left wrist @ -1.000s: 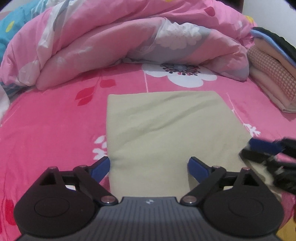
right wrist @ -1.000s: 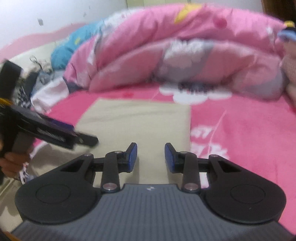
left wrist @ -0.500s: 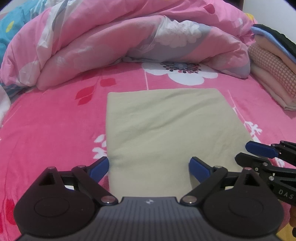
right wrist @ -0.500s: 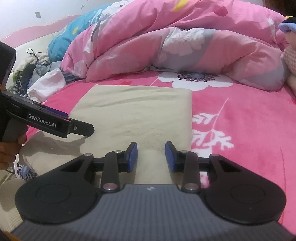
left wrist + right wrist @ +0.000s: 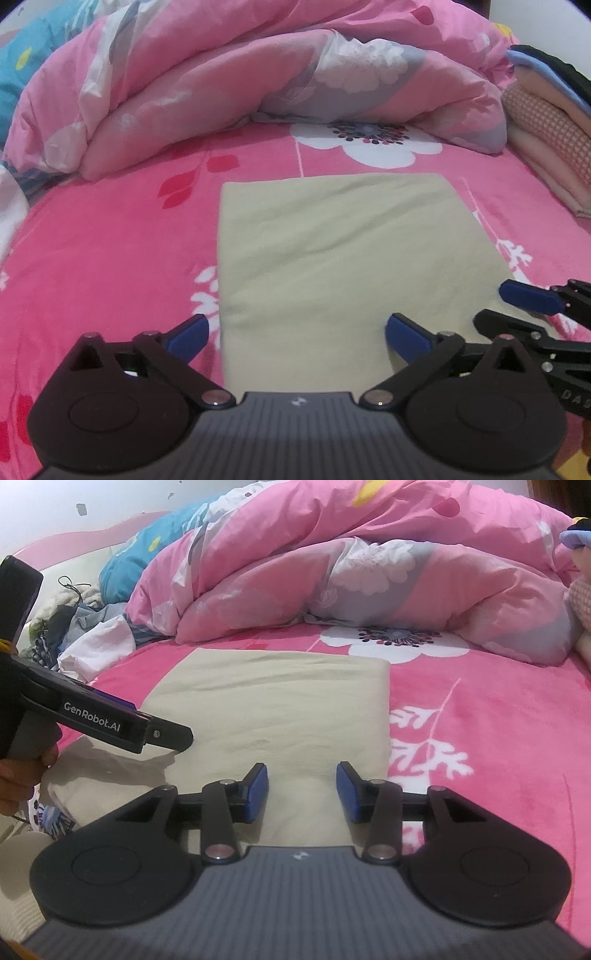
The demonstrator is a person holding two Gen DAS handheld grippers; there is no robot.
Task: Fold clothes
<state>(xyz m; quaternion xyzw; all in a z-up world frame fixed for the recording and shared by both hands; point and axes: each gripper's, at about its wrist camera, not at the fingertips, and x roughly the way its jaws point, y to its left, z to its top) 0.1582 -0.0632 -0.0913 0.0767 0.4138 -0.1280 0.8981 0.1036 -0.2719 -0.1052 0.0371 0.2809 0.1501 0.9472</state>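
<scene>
Right tongs [image 5: 301, 788] widened since earlier frame, nothing held | left tongs [image 5: 295, 334] spread wide, nothing held | beige folded garment [image 5: 343, 258] laid flat on bed [image 5: 110, 240]

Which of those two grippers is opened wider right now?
The left gripper: its blue fingers spread wide across the beige folded cloth. The right gripper is open too, but its fingers stand much closer together.

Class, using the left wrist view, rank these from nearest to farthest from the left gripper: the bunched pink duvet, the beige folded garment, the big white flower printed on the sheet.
From the left gripper:
1. Beige folded garment, directly ahead between the fingers.
2. White flower, beyond the garment's far edge.
3. Pink duvet, bunched across the back.
</scene>
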